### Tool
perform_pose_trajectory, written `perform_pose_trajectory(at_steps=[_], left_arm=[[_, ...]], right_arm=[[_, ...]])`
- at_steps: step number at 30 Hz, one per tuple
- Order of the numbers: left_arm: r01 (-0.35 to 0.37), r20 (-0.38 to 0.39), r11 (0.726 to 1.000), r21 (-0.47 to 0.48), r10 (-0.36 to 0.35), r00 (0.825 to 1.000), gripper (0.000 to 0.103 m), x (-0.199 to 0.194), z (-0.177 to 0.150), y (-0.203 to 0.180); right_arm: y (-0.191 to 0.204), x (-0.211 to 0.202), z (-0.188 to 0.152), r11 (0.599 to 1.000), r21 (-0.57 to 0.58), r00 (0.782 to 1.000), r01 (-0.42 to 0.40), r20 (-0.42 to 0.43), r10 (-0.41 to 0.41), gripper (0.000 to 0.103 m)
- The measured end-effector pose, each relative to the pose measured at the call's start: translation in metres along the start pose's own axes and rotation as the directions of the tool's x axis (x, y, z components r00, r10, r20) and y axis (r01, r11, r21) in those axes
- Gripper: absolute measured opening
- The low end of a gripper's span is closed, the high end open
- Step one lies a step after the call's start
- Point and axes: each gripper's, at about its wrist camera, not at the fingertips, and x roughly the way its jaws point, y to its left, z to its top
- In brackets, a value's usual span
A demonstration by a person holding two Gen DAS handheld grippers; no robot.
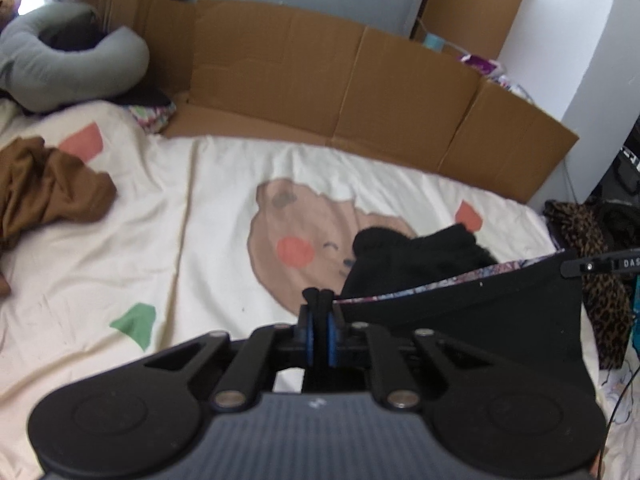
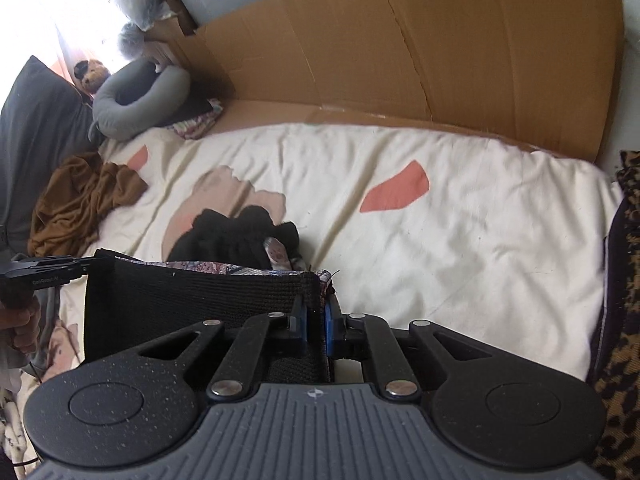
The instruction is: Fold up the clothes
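A black garment (image 1: 480, 320) with a patterned lining is held stretched taut between both grippers above the bed. My left gripper (image 1: 319, 298) is shut on one end of its upper edge. My right gripper (image 2: 316, 300) is shut on the other end, a knitted black band (image 2: 200, 300). The rest of the garment lies bunched on the sheet (image 2: 236, 236) beyond the stretched edge. In the left wrist view, the right gripper (image 1: 600, 266) shows at the far right. In the right wrist view, the left gripper (image 2: 52, 270) shows at the far left, a hand (image 2: 24, 328) below it.
A crumpled brown garment (image 1: 48, 192) lies at the left of the cream printed bed sheet (image 1: 200, 220). Flattened cardboard (image 1: 340, 92) stands along the far edge. A grey curved pillow (image 1: 72, 68) sits at back left. Leopard-print fabric (image 2: 624, 320) borders the right side.
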Motion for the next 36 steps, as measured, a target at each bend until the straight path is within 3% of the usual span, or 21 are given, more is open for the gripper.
perform_pose_trajectory(at_steps=[16,36], left_arm=[[-0.005,0.077,0.998,0.065,0.000,0.997,0.007,0.005,0.049,-0.017],[-0.025,-0.032,0.998,0.064,0.027,0.999,0.007,0.079,0.054,0.001]], right_arm=[[0.000,-0.016,0.021,0.998,-0.014,0.997,0.055,0.060,-0.054,0.006],[-0.034,0.047,0.038,0.995,0.015,0.995,0.098,-0.024,-0.098,0.006]])
